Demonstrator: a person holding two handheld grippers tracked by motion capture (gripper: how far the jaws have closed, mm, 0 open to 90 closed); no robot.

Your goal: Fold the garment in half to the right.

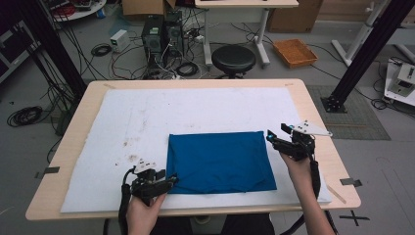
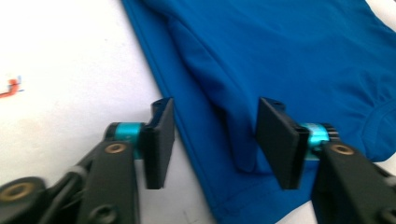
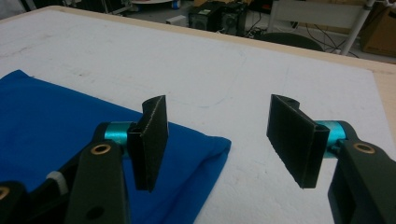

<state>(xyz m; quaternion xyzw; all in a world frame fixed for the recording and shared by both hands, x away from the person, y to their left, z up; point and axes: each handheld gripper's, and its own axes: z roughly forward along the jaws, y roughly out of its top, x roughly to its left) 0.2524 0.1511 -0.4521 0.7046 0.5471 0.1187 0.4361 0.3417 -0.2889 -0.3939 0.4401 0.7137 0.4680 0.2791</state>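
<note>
On the left, the left tool (image 1: pixel 169 182) is held at the near left corner of the blue cloth (image 1: pixel 219 161). Its jaws are spread, with a raised fold between them, not yet pinched. The cloth is laid flat on the white surface (image 1: pixel 122 122). At the cloth's far right corner, the right tool (image 1: pixel 276 137) is held spread, with nothing gripped.

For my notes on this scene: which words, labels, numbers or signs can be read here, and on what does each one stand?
No text can be read.
Blue cloth: no print or label in sight.
White mat: a small red and blue mark near its edge, too blurred to read.
Computer tower on the floor: a pale patch on its front, too small to read.
Black cross of tape on the floor: a sign, not a letter.
</note>
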